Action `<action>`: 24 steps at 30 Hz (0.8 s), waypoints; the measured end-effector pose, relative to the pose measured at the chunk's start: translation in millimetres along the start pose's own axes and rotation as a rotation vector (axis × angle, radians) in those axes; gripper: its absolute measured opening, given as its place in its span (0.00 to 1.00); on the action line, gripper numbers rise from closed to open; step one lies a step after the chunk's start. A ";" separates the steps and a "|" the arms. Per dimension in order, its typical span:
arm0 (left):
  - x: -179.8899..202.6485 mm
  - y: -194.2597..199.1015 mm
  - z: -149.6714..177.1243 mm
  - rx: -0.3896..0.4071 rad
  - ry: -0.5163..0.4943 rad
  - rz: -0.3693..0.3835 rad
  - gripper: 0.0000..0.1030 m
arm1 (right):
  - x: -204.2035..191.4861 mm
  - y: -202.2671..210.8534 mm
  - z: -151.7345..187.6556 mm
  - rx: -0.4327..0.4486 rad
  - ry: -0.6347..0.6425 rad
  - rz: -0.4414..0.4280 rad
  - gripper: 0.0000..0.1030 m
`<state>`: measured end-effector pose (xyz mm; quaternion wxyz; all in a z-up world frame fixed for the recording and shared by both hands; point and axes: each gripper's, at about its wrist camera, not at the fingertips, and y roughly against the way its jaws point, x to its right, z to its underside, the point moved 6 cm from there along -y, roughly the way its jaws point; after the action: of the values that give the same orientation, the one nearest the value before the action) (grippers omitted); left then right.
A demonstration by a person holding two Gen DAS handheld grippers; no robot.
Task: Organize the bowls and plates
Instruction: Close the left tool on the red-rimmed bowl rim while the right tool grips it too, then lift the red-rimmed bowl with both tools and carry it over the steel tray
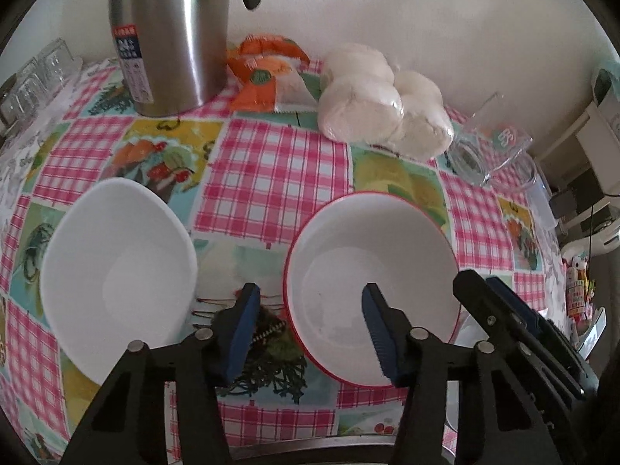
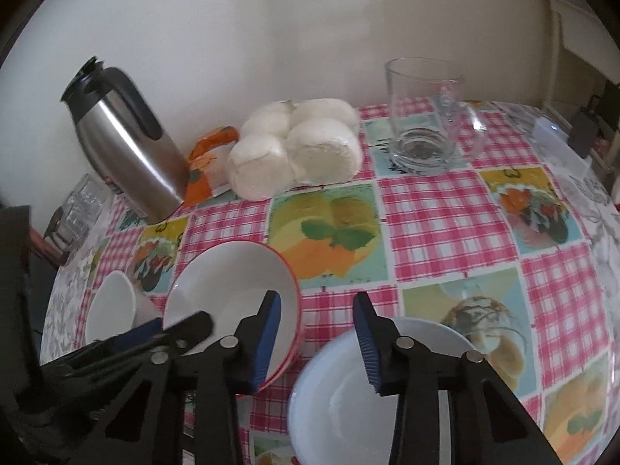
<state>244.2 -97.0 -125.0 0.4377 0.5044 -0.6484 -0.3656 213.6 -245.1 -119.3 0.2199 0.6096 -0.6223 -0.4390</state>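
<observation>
We note the left gripper [image 1: 310,325] low over the red-rimmed bowl [image 1: 372,271], its jaws part-open and straddling that bowl's near-left rim, one pad outside and one inside; neither pad visibly presses on the rim, so we read no grip yet. The right gripper [image 2: 317,333] hangs between the red-rimmed bowl and a white dish [image 2: 348,407] at the near edge, jaws likewise part-open with nothing between them. A second white bowl [image 1: 116,279] sits apart, left of the red-rimmed one, on the checked tabletop [image 1: 271,178]. Farther back stand a steel flask [image 1: 170,35], an orange packet [image 1: 267,77], wrapped white rolls [image 1: 379,104] and a glass mug [image 2: 426,116] against the wall. Our judgement: nothing is stacked yet; all three dishes lie separate, so the organizing is at its start.
</observation>
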 end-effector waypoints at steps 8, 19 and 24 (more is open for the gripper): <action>-6.7 -17.0 5.0 -0.059 0.034 -0.004 0.35 | -9.7 -17.4 5.8 -0.048 0.033 -0.037 0.26; -11.9 -27.8 9.2 -0.084 0.057 -0.029 0.29 | -16.0 -35.3 12.6 -0.103 0.078 -0.011 0.15; -13.0 -28.1 9.8 -0.083 0.056 -0.030 0.24 | -17.2 -38.7 14.1 -0.116 0.075 -0.017 0.15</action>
<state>245.8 -90.3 -156.7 0.4705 0.5057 -0.6125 -0.3843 226.8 -219.8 -153.6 0.2742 0.6171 -0.5821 -0.4530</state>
